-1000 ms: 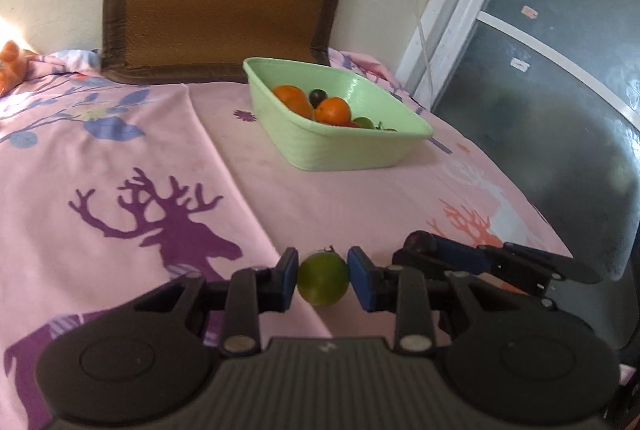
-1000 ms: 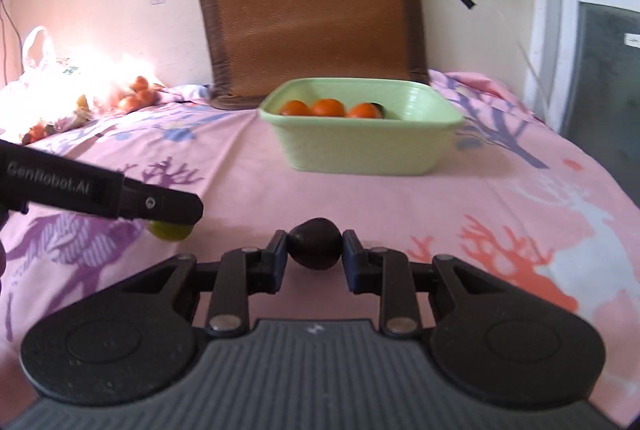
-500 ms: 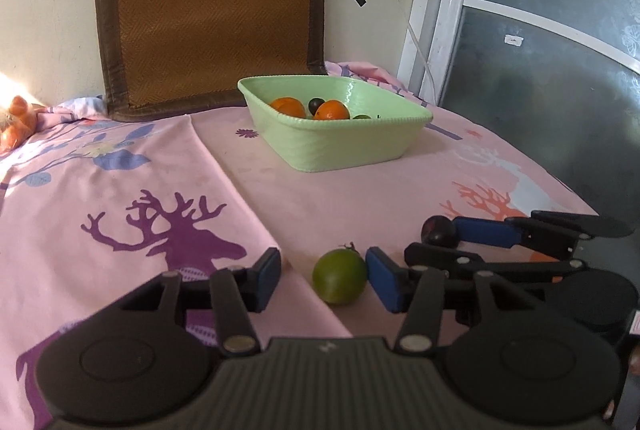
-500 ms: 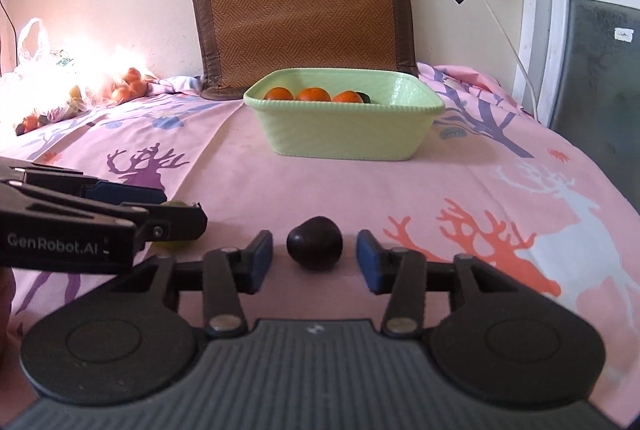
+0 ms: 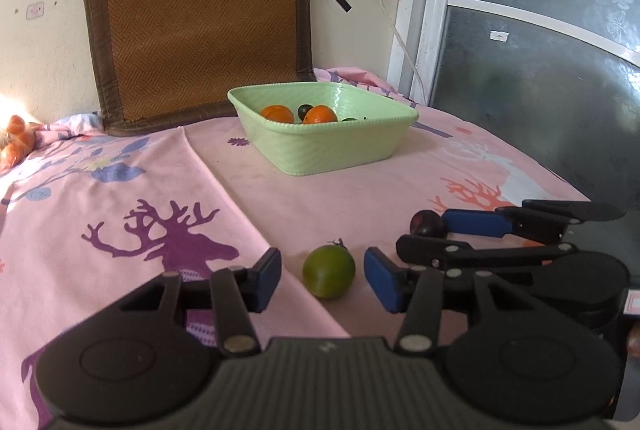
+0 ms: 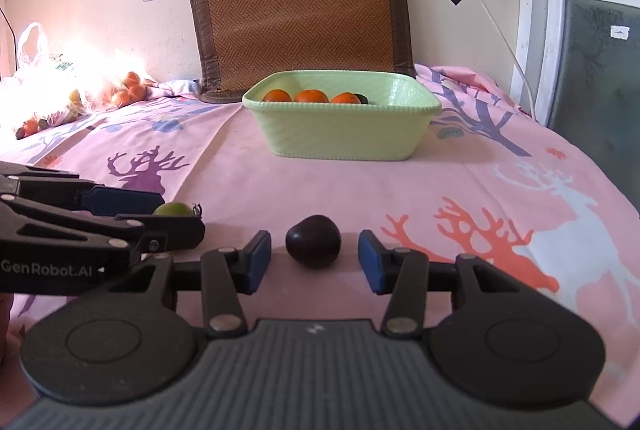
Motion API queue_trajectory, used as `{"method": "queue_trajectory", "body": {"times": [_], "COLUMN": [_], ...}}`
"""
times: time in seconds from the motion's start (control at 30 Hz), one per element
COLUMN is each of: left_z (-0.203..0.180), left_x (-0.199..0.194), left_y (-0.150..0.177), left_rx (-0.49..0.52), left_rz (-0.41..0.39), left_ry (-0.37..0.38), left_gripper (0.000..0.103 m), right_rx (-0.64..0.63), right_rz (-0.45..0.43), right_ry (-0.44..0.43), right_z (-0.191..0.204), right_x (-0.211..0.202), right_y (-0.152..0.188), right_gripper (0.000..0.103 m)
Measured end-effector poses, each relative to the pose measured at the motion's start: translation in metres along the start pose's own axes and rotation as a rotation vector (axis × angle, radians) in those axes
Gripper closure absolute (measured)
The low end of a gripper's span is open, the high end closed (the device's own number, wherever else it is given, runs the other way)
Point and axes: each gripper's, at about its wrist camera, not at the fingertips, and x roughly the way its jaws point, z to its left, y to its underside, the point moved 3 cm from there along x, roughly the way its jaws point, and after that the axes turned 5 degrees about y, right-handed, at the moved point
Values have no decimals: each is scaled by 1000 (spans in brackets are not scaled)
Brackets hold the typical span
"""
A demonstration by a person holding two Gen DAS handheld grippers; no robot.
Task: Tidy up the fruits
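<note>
Lying loose on the cloth (image 5: 320,198), a green fruit (image 5: 329,271) sits between the left gripper (image 5: 322,280), whose jaws are closing. The right gripper (image 6: 314,256) stands apart around a dark plum (image 6: 313,240), touching neither side.

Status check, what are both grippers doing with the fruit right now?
Left gripper closing, green fruit between its fingers, untouched. Right gripper open around the dark plum. Both fruits on the cloth. Path to the green basket clear.
</note>
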Motion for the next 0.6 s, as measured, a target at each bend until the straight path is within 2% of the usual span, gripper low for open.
{"method": "queue_trajectory", "body": {"times": [0.17,0.3,0.37,0.43,0.6], "left_z": [-2,-2,-2,-2,0], "left_x": [2,3,4,5,5], "left_y": [0,1,2,2,2], "left_rx": [11,19,24,24,17], "left_rz": [11,15,21,24,18], "left_ry": [1,0,-4,-8,-29], "left_gripper": [57,64,66,73,74], "right_rx": [10,9,-3,-15,3], "right_rz": [-5,-2,0,-1,-18], "right_ry": [14,18,16,16,40], "right_z": [-2,-1,0,2,-1], "right_x": [0,1,1,0,-1], "right_y": [0,-1,0,1,0], "right_gripper": [52,52,56,71,72]}}
